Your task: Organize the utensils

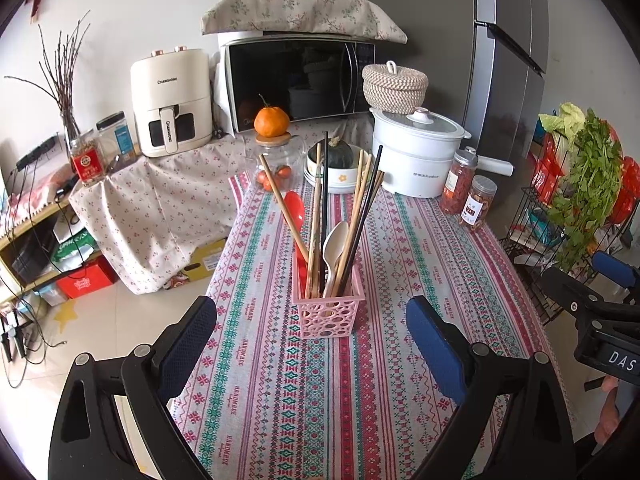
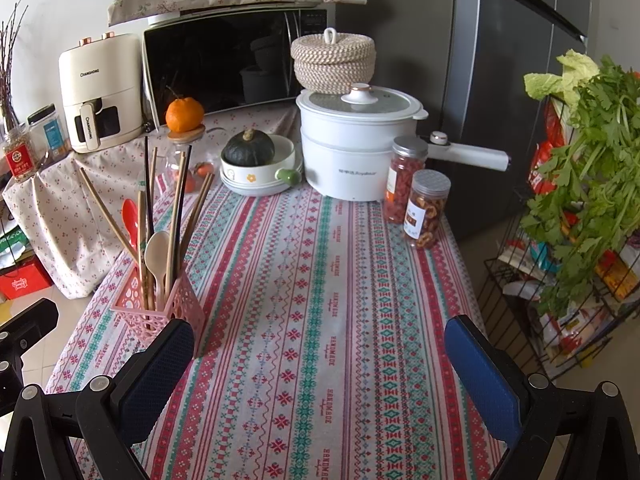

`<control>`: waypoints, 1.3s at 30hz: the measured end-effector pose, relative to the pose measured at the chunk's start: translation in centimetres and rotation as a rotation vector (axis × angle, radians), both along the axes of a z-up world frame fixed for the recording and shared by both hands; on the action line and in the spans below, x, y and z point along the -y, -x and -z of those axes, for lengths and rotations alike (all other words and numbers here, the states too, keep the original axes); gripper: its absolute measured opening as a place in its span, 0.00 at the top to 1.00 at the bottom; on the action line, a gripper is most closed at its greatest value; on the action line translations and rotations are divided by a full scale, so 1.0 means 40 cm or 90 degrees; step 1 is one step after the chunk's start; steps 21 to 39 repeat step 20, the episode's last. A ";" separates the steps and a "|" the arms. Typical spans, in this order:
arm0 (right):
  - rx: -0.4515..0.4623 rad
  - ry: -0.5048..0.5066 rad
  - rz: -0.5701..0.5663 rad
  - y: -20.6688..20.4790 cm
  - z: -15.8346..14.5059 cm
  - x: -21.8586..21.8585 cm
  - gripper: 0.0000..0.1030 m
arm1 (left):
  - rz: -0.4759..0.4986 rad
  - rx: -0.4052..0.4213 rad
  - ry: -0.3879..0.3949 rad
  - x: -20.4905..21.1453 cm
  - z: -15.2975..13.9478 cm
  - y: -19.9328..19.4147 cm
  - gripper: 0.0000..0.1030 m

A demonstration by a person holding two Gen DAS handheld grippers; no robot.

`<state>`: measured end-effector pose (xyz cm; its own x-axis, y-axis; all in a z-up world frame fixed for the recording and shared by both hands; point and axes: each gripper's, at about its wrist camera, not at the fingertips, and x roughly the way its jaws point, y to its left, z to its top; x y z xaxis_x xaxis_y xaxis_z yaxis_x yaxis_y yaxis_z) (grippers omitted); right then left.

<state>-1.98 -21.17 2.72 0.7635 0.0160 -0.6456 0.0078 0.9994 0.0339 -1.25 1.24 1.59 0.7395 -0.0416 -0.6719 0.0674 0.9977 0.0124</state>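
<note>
Utensils [image 1: 336, 236] upright in basket [image 1: 330, 314] on table [image 1: 420, 280], bowls [image 1: 340, 184] and pot [image 1: 416, 160] behind, jars [image 1: 466, 190] far right.

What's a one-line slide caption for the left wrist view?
Open left hand-held gripper faces a pink basket holding chopsticks and spoons on the patterned tablecloth.
</note>
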 end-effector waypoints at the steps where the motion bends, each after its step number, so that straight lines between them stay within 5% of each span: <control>1: 0.000 -0.001 0.000 0.000 0.000 0.000 0.00 | 0.000 0.000 0.000 0.000 0.000 0.001 0.06; 39: -0.006 -0.001 0.000 -0.003 0.013 0.003 0.00 | -0.001 -0.005 0.006 0.003 0.015 -0.001 0.06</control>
